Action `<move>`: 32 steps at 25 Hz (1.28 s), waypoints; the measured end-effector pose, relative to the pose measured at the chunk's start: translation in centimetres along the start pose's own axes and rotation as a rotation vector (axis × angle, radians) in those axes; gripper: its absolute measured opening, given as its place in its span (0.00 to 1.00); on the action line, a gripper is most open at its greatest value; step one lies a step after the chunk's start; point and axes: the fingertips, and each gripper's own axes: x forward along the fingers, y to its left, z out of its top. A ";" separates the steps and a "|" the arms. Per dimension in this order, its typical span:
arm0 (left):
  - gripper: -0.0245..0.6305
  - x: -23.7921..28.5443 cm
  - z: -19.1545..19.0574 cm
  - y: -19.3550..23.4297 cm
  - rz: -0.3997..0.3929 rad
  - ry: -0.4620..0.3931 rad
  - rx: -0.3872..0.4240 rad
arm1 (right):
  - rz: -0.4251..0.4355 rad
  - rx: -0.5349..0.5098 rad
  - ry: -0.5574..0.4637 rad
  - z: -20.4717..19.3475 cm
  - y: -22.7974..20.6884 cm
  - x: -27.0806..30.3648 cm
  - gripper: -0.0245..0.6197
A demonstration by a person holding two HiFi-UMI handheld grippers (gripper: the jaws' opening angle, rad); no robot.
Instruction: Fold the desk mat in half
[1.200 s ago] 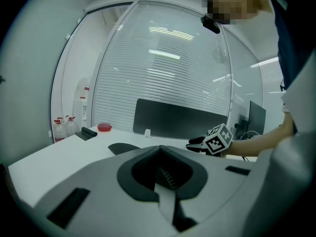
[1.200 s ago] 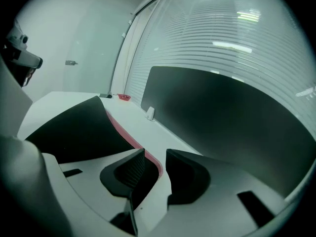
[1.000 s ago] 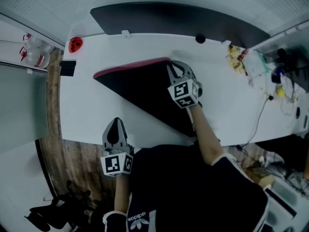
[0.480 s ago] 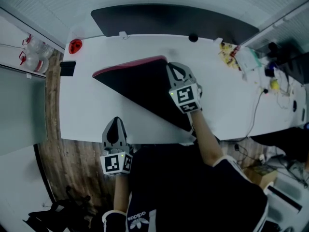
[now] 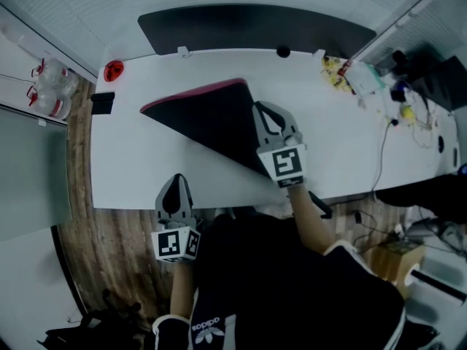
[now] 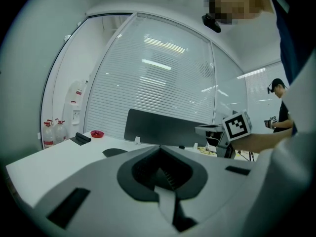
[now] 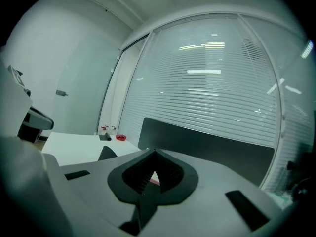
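Starting nearest the person, the left gripper [image 5: 175,180] hangs just off the near edge of the one white table [image 5: 124,166], above the wood floor [image 5: 120,246]. Its jaws stand together with nothing between them. Further in, one desk mat [image 5: 208,119] lies on the table's middle as a black triangle. Its far edge is raised and shows a pink underside. The right gripper [image 5: 257,109] rests at the mat's right edge near the far corner. Its jaws are pressed together on that edge, and a sliver of pink shows between them in the right gripper view. That makes two grippers, each carrying one marker cube.

To the left, one small black block [image 5: 102,102] sits at the table's left edge, and beyond it one red object [image 5: 113,69] sits at the far left corner. Two bottles [image 5: 47,86] stand off the table, further left. One dark panel [image 5: 255,26] runs along the far edge, with one small black round item [image 5: 283,51] just before it. Mixed clutter [image 5: 343,75] and cables occupy the far right; its items are too small to count.
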 end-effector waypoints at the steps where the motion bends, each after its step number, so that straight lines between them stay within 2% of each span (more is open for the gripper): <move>1: 0.04 -0.4 0.0 -0.1 -0.009 0.001 0.001 | -0.007 0.017 -0.013 0.5 0.4 -0.7 0.04; 10: 0.04 -4.4 0.0 -0.1 -0.068 -0.016 0.006 | -0.011 0.022 -0.087 4.2 5.5 -7.2 0.04; 32: 0.04 -15.0 -0.3 0.4 -0.119 -0.060 0.039 | 0.007 0.125 -0.163 6.3 17.0 -18.0 0.04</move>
